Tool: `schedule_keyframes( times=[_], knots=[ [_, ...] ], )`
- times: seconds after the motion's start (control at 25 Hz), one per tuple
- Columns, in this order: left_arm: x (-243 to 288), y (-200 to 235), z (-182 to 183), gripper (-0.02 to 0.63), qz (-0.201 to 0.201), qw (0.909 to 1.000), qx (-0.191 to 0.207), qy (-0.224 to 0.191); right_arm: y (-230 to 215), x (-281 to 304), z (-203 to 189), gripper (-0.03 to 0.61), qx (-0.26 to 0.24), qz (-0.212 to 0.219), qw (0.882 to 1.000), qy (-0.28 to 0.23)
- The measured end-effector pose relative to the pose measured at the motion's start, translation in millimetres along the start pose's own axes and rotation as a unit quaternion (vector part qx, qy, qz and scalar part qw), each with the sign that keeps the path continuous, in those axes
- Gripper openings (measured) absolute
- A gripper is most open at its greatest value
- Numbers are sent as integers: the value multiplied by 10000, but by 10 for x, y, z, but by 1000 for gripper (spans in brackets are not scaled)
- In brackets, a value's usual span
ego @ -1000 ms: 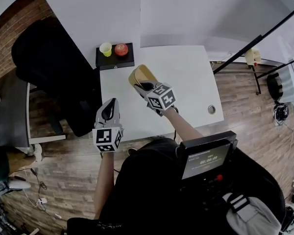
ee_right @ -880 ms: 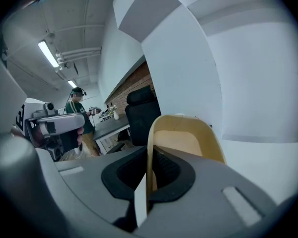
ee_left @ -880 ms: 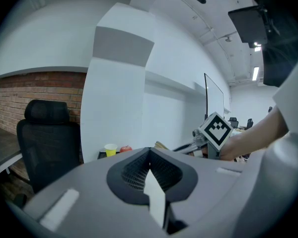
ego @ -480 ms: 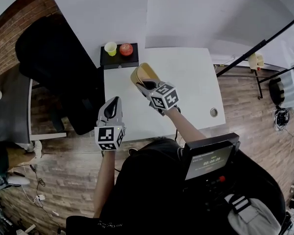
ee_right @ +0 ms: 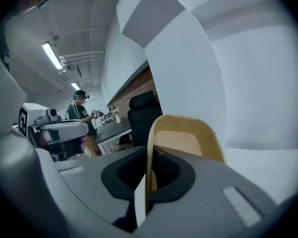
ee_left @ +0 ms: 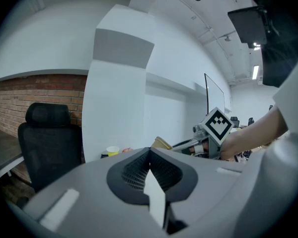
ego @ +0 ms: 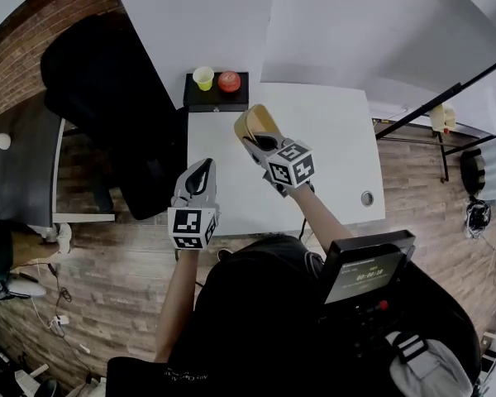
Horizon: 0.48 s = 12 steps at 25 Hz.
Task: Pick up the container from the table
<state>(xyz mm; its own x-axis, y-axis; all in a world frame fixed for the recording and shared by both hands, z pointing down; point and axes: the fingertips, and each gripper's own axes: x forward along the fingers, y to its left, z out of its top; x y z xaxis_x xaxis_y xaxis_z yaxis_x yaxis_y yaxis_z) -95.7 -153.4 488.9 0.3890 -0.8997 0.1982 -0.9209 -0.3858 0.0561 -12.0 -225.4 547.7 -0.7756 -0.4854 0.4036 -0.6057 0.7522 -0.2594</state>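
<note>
Over the last second nothing material changes. The right gripper (ego: 264,141) stays clamped on the container (ego: 255,122), its jaws nearly together with only the thin wall between them. The container hangs tilted over the far left part of the table (ego: 335,139), apparently clear of the surface. The left gripper (ego: 202,172) stays fully closed on nothing, at the table's near left edge. The pick-up therefore reads as effectively complete, and what remains is to keep the grip firm so that the thin wall does not slip.

No text reads clearly; the chest-mounted screen (ego: 369,275) shows digits too small to read.
</note>
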Motion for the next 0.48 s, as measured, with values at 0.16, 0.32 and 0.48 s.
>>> schedule_keyframes(
  times=[0.16,0.32,0.48],
  knots=[
    [5,20,21,-3,18,10000,-1,-29,9,-15,81,29,37,9,9999,-106],
    [20,22,44,-3,2,10000,18,-52,42,-27,183,29,71,46,9997,-248],
    [31,10,65,-3,-21,10000,-2,-83,90,-55,248,29,36,84,9994,-326]
  ],
)
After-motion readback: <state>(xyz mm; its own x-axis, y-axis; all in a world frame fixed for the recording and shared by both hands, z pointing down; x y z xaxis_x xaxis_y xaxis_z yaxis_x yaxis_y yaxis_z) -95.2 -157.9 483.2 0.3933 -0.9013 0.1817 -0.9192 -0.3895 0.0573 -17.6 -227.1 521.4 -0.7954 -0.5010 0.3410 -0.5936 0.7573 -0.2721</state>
